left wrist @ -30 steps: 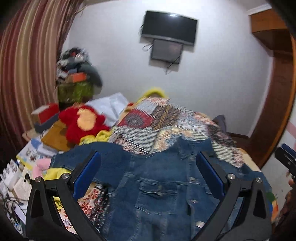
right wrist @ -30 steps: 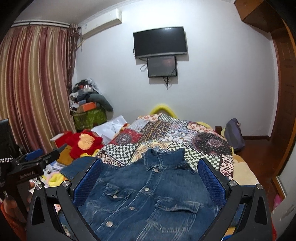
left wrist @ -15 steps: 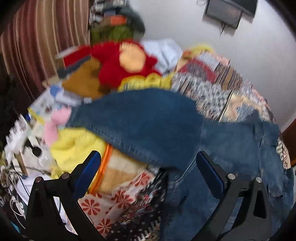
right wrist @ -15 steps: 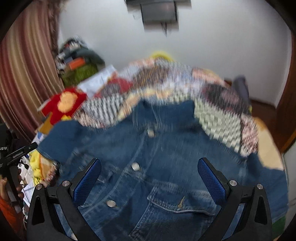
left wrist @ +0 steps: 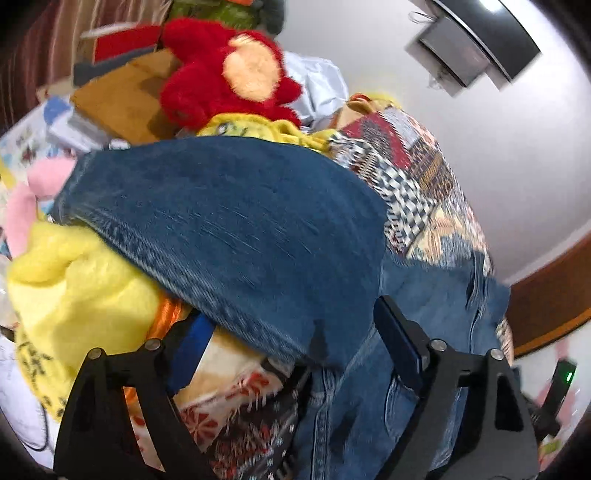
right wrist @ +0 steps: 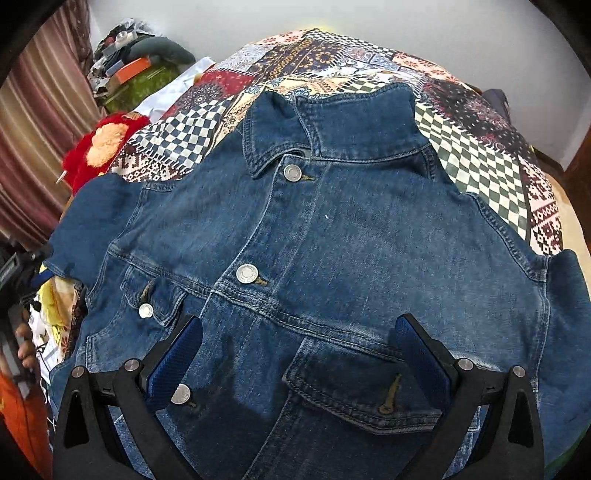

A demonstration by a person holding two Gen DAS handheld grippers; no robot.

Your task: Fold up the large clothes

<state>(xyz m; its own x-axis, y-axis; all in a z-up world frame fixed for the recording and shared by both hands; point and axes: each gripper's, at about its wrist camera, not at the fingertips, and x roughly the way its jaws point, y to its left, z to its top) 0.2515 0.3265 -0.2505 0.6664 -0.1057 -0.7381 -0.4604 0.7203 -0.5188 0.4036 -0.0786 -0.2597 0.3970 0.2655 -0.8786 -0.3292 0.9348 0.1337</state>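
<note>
A blue denim jacket (right wrist: 332, 229) lies front up and buttoned on the patchwork quilt (right wrist: 480, 155), collar toward the far wall. Its left sleeve (left wrist: 229, 221) stretches out over the bed's left edge. My left gripper (left wrist: 295, 343) sits low at the sleeve's root, and its jaws are closing with the sleeve's lower seam between them. Its pads do not visibly press on the cloth. My right gripper (right wrist: 299, 358) hangs open close over the jacket's front, between the button row and the chest pocket (right wrist: 354, 384), with nothing gripped.
Left of the bed lie a yellow fluffy cloth (left wrist: 74, 284), a red plush toy (left wrist: 221, 81), a pink plush (left wrist: 33, 192) and cardboard boxes (left wrist: 122, 96). A screen (left wrist: 480, 33) hangs on the far wall. A person's hand (right wrist: 26, 347) shows at the left edge.
Both grippers have come down close to the jacket. The left view has swung onto the left sleeve, and its jaws have narrowed around the sleeve's seam.
</note>
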